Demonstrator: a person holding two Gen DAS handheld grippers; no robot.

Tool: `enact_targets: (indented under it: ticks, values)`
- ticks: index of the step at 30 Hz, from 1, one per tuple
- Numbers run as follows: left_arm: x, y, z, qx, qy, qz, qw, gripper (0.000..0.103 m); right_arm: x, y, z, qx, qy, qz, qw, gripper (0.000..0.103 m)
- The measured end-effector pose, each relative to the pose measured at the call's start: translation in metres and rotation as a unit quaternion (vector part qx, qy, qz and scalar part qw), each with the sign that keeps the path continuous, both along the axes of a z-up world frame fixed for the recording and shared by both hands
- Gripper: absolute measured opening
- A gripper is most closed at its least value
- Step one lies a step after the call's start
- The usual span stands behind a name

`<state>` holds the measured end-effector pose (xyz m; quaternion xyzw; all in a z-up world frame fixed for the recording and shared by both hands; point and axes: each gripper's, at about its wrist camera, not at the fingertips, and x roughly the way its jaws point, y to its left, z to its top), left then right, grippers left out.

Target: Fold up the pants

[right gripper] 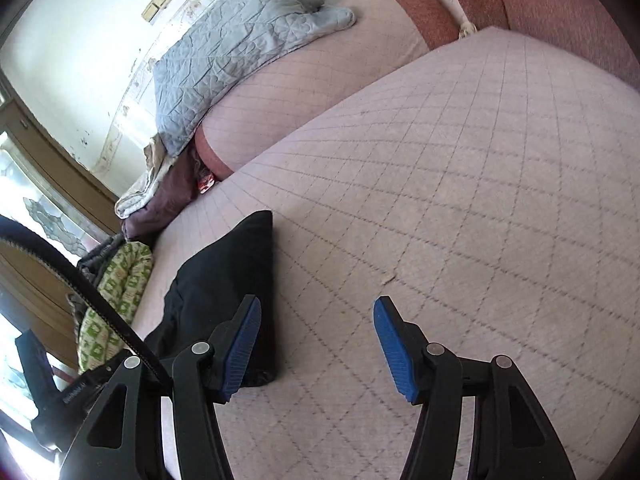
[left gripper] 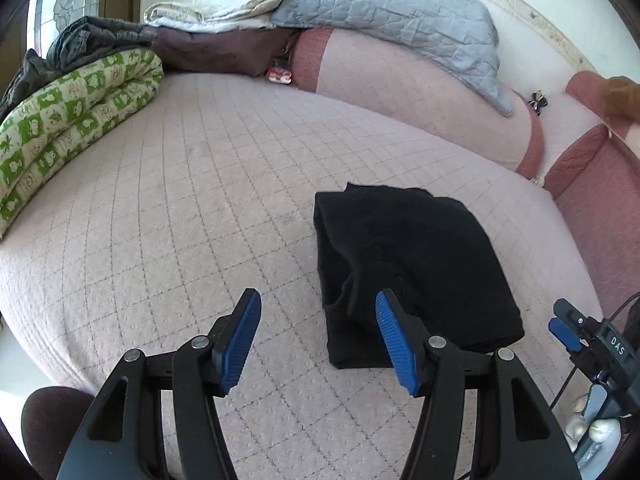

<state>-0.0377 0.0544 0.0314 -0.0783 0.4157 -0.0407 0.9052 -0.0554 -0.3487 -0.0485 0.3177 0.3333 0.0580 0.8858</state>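
Note:
The black pants lie folded into a compact bundle on the pink quilted bed cover. My left gripper is open and empty, just in front of the bundle's near left corner, above the cover. The right gripper's blue pads show at the right edge of the left wrist view. In the right wrist view the pants lie at the left, partly behind the left finger. My right gripper is open and empty, over bare cover to the right of the pants.
A green and white patterned quilt is rolled at the bed's left side with dark clothing behind it. A grey quilted blanket lies over pink bolsters at the back. Red cushions stand at the right.

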Motion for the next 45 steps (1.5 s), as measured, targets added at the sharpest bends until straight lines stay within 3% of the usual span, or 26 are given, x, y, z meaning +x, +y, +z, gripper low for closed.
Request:
enact_targets:
  ticks: [9,13,18,22,34,45]
  values:
    - [0.008,0.001,-0.013,-0.036,0.038,-0.001,0.9986,0.059,0.003,0.008,-0.004,-0.013,0.010,0.010,1.000,0.064]
    - [0.007,0.000,-0.012,-0.011,0.038,0.005,0.9992,0.059,0.007,0.010,-0.008,-0.010,0.018,0.013,1.000,0.064]
    - [0.002,-0.015,-0.007,0.068,0.017,0.005,0.9975,0.059,0.009,0.016,-0.012,-0.021,0.027,0.016,0.999,0.064]
    - [-0.001,-0.025,-0.001,0.103,0.001,-0.010,0.9946,0.060,0.010,0.021,-0.013,-0.032,0.030,0.017,0.999,0.064]
    - [-0.004,-0.037,-0.001,0.131,0.007,-0.027,0.9910,0.060,0.008,0.025,-0.011,-0.046,0.024,0.019,0.998,0.065]
    - [-0.006,-0.039,-0.009,0.121,0.028,-0.025,0.9919,0.060,0.004,0.027,-0.010,-0.048,0.025,0.015,0.998,0.066]
